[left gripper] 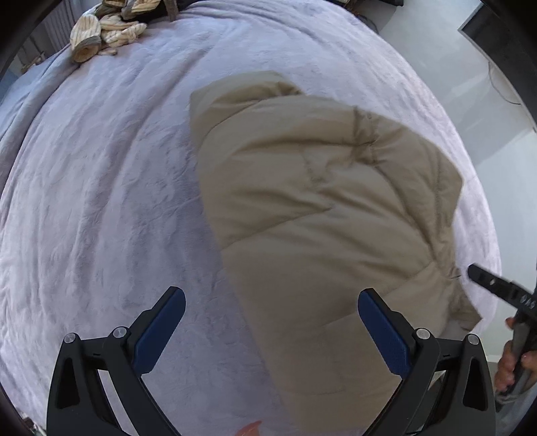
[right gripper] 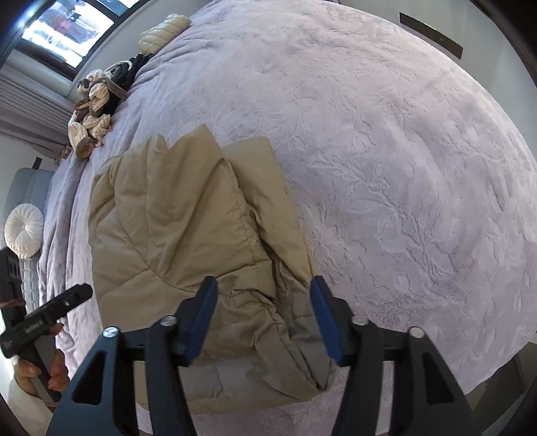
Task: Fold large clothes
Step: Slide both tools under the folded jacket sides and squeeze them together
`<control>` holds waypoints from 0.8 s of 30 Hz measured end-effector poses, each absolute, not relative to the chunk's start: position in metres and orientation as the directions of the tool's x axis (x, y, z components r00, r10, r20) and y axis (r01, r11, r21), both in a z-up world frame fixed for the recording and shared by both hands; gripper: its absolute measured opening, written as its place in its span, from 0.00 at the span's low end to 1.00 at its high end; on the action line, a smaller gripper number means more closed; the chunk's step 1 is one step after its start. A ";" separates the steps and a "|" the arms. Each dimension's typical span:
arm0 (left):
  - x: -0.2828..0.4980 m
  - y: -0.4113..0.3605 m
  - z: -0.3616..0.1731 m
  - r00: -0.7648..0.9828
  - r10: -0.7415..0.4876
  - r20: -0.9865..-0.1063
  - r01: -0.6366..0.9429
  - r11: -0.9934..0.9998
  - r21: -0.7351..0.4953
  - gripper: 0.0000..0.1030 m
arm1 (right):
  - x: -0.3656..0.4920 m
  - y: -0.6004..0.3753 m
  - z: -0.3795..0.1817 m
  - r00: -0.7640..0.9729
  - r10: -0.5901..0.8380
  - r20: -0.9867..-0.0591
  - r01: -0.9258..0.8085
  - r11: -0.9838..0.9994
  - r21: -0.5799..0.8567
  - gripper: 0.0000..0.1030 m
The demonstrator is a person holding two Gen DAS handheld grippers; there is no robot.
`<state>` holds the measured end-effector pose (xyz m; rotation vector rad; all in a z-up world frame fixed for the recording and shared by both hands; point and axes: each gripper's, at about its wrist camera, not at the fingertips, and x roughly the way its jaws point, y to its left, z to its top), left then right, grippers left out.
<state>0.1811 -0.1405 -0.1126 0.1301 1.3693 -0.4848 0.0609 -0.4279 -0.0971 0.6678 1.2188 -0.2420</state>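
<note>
The jacket (left gripper: 319,214) lay on the bed (left gripper: 100,201), already folded into a long padded bundle, near the bed's edge on the person's side. It was tan, quilted and puffy.

Handling, judged: light for its bulk, soft, springy. Padding would likely push folds back open. The shell looked smooth, so probably slippery under the pads; a thin pinch might slide off. Best hold judged to be at a seam, hem or layered corner, where the fabric is stacked and gives the pads something to bite.

Left claw (left gripper: 272,325): jaws spread wide, nothing clamped. It pointed steeply down at the near end of the jacket; one pad (left gripper: 386,335) sat over the tan fabric, the other over bare bed cover. Contact could not be told.

Right claw (right gripper: 263,315): jaws apart, straddling the bunched near corner of the jacket. The fabric lay between the pads but neither pad pressed on it, so not gripped.

A heap of striped clothes (left gripper: 107,30) lay well apart at the far side.
</note>
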 end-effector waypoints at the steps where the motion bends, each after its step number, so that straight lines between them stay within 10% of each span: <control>1: 0.181 -0.137 -0.116 0.108 -0.255 -0.961 0.396 0.898 -0.193 1.00 | 0.061 -0.428 -0.097 0.348 0.174 -0.921 0.513 0.787 0.343 0.71; 13: 0.180 -0.123 -0.133 0.083 -0.273 -0.958 0.375 0.899 -0.224 1.00 | 0.069 -0.451 -0.120 0.337 0.246 -0.909 0.510 0.764 0.395 0.85; 24: 0.190 -0.070 -0.168 -0.138 -0.721 -0.679 0.113 0.669 -0.734 1.00 | 0.084 -0.466 -0.128 0.362 0.443 -0.820 0.402 0.720 0.566 0.85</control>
